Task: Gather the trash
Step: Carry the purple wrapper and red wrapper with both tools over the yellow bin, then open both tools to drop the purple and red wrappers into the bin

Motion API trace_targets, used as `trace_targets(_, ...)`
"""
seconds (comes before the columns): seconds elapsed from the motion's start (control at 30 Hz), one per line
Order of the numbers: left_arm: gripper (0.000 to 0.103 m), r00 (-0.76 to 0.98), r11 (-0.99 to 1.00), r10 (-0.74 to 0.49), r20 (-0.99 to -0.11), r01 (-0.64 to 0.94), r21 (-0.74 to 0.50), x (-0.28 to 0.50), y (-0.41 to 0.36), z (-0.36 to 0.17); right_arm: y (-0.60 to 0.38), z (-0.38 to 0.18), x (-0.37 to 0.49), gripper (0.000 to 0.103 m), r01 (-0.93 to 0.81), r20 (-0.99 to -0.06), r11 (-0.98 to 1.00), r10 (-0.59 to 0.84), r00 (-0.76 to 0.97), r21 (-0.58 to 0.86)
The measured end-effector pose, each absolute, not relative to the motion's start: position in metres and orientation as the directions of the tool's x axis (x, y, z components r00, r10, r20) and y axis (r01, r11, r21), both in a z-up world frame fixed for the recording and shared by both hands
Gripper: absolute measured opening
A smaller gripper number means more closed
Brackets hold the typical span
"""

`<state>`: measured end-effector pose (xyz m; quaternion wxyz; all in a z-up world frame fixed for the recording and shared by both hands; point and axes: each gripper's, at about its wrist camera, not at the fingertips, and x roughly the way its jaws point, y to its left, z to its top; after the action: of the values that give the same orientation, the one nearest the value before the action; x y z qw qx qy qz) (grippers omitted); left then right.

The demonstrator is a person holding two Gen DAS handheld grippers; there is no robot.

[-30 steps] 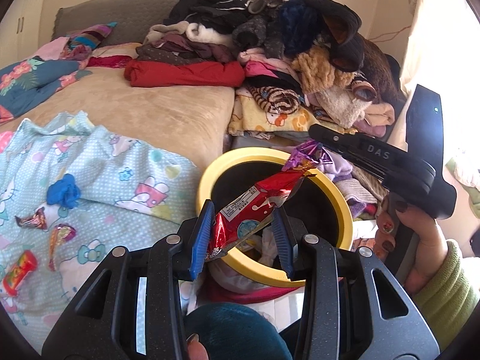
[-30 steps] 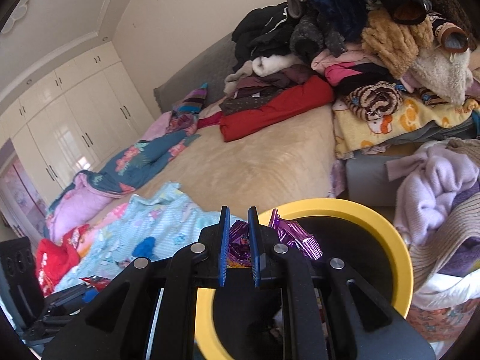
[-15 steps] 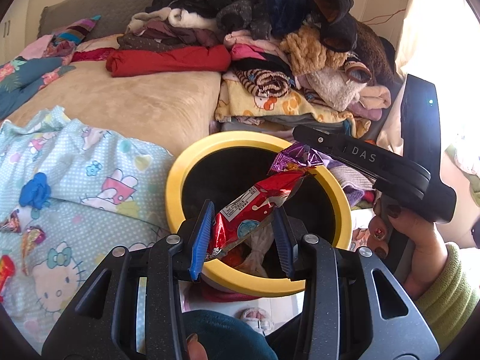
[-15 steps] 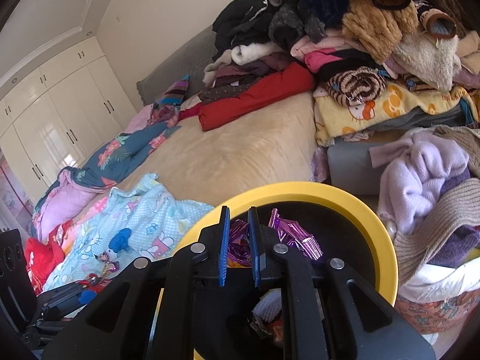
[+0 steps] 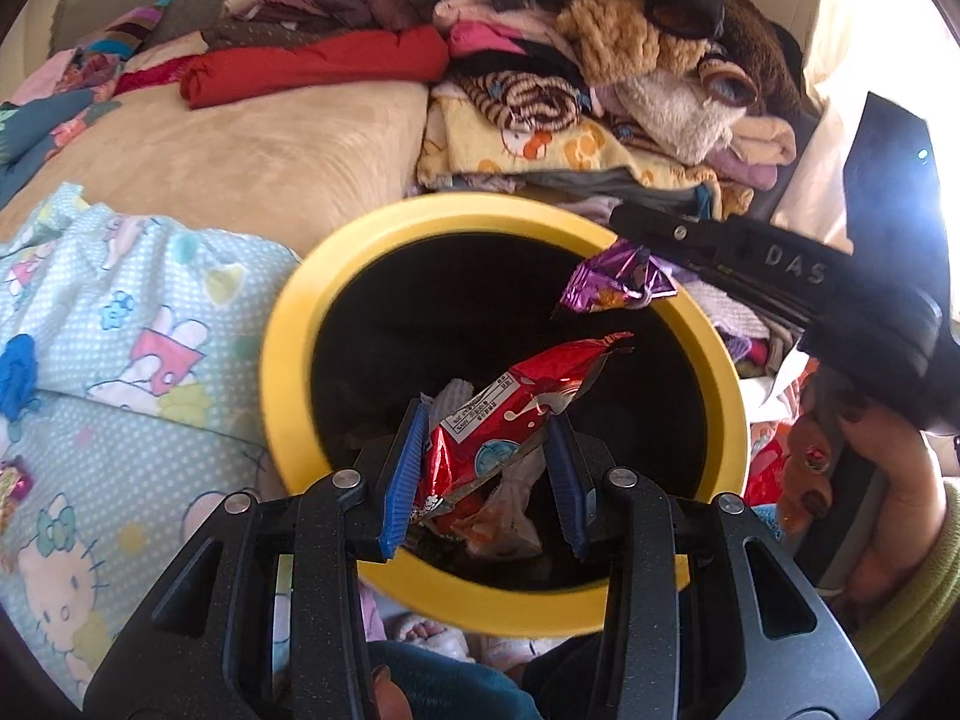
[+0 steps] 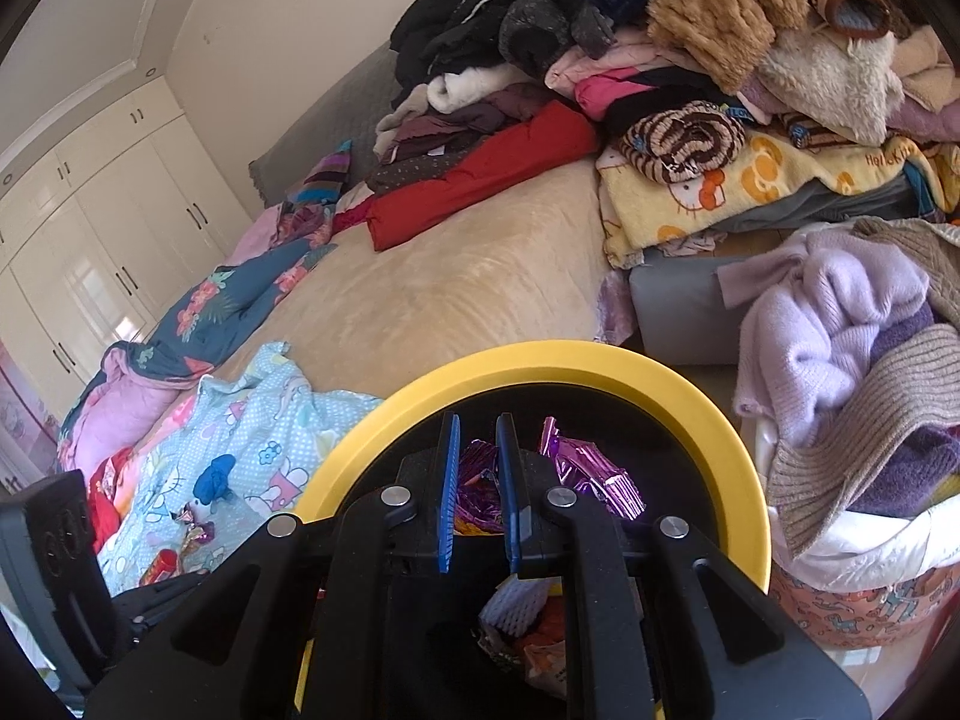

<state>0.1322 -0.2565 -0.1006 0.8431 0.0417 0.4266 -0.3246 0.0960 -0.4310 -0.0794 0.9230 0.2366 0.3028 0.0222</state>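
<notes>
**Two wrappers held over the yellow bin**

This is a bedroom. A big bed (image 6: 456, 276) has a tan cover. On its far right side sits a tall pile of clothes (image 6: 690, 60), with a red folded cloth (image 6: 480, 174) at the left of the pile. A light blue blanket with cartoon cats (image 5: 120, 360) lies on the near left of the bed. A small blue thing (image 6: 215, 476) and a few more candy wrappers (image 6: 192, 531) lie on that blanket. White closet doors (image 6: 90, 240) stand on the far left wall. A basket of sweaters (image 6: 852, 420) is on the right.

A round bin with a yellow rim (image 5: 288, 324) stands near the bed. It is black inside, and some trash (image 5: 510, 504) lies at the bottom.

The left gripper (image 5: 483, 459) is right over the bin. Its jaws pinch the near end of a long red wrapper (image 5: 510, 414). The far end of the wrapper sticks up and to the right, above the bin's hole.

The right gripper (image 6: 478, 492) is held in a hand (image 5: 858, 468) with a green sleeve (image 5: 918, 600). Its jaws are nearly pressed together and pinch a shiny purple wrapper (image 6: 591, 474). That wrapper hangs just inside the far right rim of the bin, a little beyond the red one and not touching it.
</notes>
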Motion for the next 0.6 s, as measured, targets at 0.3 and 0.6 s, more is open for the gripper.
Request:
trace_targets(0.3, 0.034, 0.384, 0.774, -0.510, -0.770, 0.595, -0.216, 0.143, -0.266, -0.115, -0.434, -0.082, 0.099, 0.015, 0.089, -0.540, 0.876, 0.209, 0.816, 0.474)
trace_targets(0.6, 0.089, 0.430, 0.788, -0.520, -0.738, 0.574, -0.221, 0.136, -0.249, -0.107, -0.428, -0.081, 0.101, 0.055, 0.086, -0.536, 0.879, 0.207, 0.818, 0.470)
